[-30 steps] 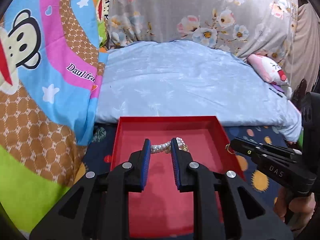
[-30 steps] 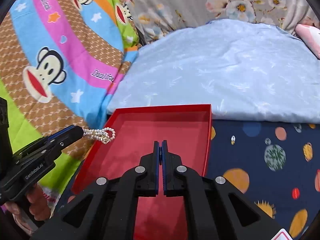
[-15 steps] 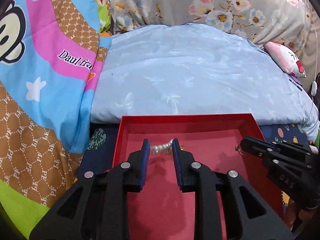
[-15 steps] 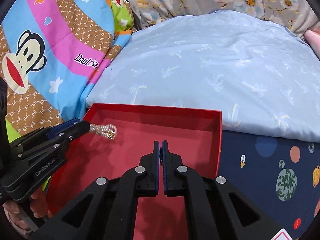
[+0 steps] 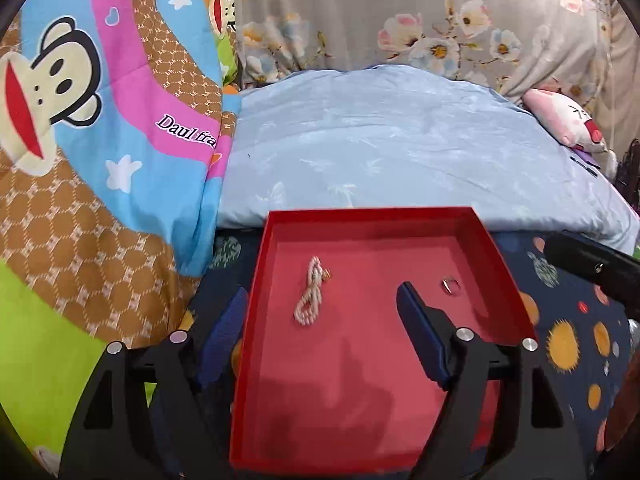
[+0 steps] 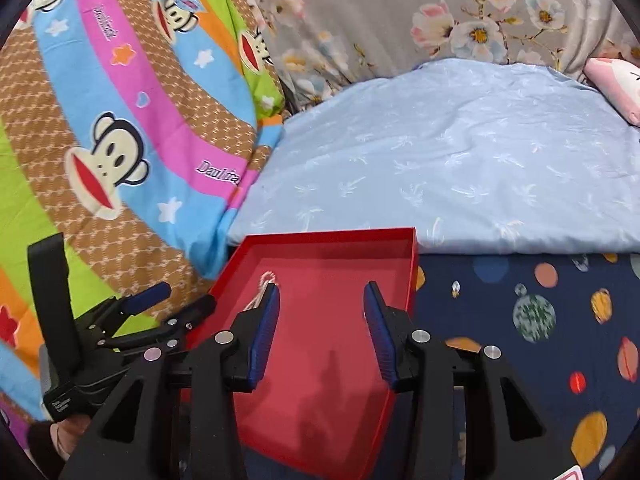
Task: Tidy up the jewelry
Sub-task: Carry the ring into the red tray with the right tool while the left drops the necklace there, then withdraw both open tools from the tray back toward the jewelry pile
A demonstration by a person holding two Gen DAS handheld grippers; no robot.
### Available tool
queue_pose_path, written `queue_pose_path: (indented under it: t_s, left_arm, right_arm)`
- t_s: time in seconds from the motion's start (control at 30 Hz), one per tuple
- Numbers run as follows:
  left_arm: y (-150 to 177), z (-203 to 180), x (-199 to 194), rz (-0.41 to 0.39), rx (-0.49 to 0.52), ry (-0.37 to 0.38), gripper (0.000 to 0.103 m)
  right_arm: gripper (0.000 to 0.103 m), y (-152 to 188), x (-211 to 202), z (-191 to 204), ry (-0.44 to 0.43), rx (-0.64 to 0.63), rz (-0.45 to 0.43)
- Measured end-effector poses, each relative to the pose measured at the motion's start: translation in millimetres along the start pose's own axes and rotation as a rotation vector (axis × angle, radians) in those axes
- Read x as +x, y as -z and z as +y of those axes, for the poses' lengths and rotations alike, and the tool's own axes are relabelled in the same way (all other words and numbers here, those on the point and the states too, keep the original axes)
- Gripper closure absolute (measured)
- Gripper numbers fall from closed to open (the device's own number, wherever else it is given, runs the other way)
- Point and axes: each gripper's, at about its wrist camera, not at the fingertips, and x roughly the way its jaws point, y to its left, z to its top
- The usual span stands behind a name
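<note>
Left gripper (image 5: 322, 320) jaws spread wide, holding nothing, straddling the red tray's (image 5: 504, 280) left wall. Pearl bracelet (image 5: 310, 298) lies loose on tray floor, far-left; small ring (image 5: 450, 285) to its right, apart. Right gripper (image 6: 322, 322) jaws spread, empty, above tray's near right.

so the pearl bracelet (image 5: 310, 295) is lying loose on the floor of the red tray (image 5: 362, 216), doubled into a twisted loop with a small gold charm at its far end, left of middle. a small ring (image 5: 451, 284) sits flat over to the right, well apart from it
</note>
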Motion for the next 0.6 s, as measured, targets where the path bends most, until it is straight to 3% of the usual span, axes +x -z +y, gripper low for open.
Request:
queue_pose_path:
  t_s: [0.17, 0.6]
  left_arm:
    - [43, -7, -41, 0.022, -0.010, 0.039, 0.022]
    - [157, -9, -111, 0.128, -0.056, 0.083, 0.021]
  right_arm:
    - [0.055, 48, -54, 14, -0.032, 0.002, -0.011]
    - [0.053, 211, -137, 43, 0.085, -0.079, 0.103]
